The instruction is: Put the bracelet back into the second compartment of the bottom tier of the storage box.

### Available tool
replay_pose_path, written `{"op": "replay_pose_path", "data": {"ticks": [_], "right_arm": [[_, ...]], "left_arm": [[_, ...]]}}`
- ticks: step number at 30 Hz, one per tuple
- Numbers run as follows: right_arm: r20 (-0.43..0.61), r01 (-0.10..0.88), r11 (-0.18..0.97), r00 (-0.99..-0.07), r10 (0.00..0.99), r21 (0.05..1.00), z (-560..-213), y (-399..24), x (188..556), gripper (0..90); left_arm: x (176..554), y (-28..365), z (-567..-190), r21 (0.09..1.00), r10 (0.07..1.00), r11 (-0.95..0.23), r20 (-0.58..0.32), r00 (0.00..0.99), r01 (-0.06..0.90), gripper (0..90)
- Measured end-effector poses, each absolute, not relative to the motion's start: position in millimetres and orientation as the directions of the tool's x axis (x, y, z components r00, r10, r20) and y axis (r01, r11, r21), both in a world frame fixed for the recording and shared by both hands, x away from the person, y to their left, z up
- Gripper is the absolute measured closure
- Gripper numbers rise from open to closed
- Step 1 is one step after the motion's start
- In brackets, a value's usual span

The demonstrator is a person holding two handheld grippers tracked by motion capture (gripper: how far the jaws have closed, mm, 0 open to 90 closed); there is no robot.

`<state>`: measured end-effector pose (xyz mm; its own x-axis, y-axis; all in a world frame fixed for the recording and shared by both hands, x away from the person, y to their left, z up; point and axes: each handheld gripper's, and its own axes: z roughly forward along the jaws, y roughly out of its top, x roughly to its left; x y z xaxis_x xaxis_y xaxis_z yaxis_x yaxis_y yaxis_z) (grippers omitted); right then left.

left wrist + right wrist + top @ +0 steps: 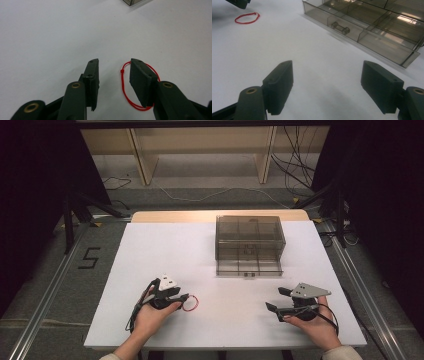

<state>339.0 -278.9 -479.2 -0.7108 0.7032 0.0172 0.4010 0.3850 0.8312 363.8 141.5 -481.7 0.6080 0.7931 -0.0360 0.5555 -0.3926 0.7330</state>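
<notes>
A thin red string loop (190, 303) lies flat on the white table (210, 270) at the front left. My left gripper (184, 299) is low over it, held in the person's left hand. In the left gripper view the jaws (114, 62) stand partly apart. The near side of the loop (123, 83) lies between them and the far side passes behind the right jaw. No pad presses on the string. My right gripper (275, 298) rests at the front right, wide open and empty (327, 64). The loop (247, 18) lies far off to its upper left.
A smoky clear plastic drawer box (250, 237) stands at the back middle of the table, its bottom drawer (248, 265) pulled out toward me. The drawer (362, 27) has divided compartments and a small handle (340, 28). Cables lie on the floor beyond the table.
</notes>
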Motion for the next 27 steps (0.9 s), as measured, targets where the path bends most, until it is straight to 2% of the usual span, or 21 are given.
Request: {"op": "replay_pose_path", "data": {"ticks": [10, 27], "right_arm": [[0.018, 0.404, 0.384, -0.708, 0.706, 0.83, -479, -278, 339, 26.9], [0.012, 0.398, 0.385, -0.708, 0.706, 0.833, -479, -277, 338, 27.0]], "left_arm": [[374, 130, -490, 0.695, 0.769, -0.441, -0.034, 0.639, 0.567, 68.5], [372, 122, -490, 0.685, 0.769, -0.468, 0.004, 0.639, 0.558, 82.4]]}}
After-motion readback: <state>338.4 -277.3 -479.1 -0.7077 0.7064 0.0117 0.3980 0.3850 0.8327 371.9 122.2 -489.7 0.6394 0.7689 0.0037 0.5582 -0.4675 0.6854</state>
